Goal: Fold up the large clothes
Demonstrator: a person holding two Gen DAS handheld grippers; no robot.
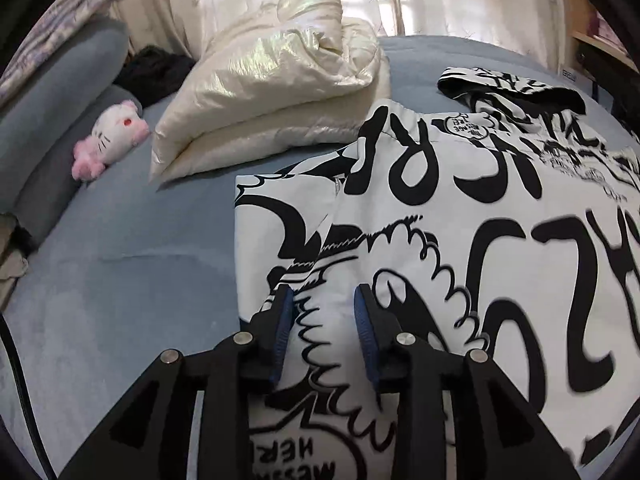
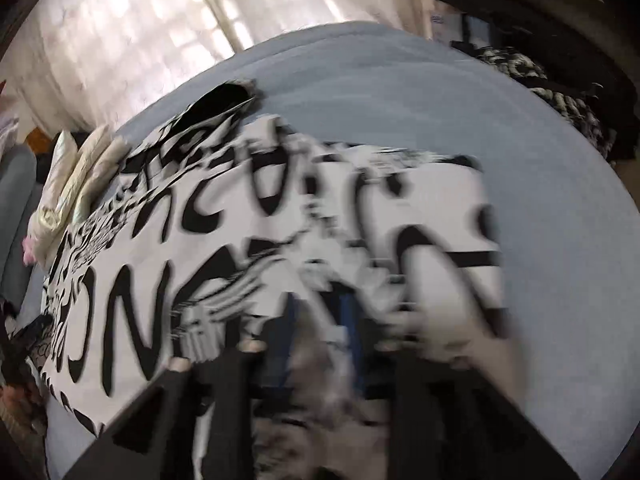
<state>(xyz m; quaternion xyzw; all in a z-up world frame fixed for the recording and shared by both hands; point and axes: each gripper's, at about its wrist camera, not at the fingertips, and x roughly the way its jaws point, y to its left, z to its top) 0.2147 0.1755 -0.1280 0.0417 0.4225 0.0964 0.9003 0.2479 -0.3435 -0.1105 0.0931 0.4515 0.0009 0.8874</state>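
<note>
I judge the fold as barely begun: the black-and-white graffiti-print hoodie [image 1: 460, 220] lies mostly spread on the blue bed [image 1: 120, 280], one sleeve laid across its body, hood [image 1: 508, 88] at the far end. A cream puffer jacket [image 1: 272, 92] already sits folded beside it. My left hand-held gripper [image 1: 323, 312] has its jaws parted over a ridge of the fabric, not pinching. My right hand-held gripper [image 2: 320, 320] is too blurred; I cannot tell its grip. The print is bold lettering on white cloth.
</note>
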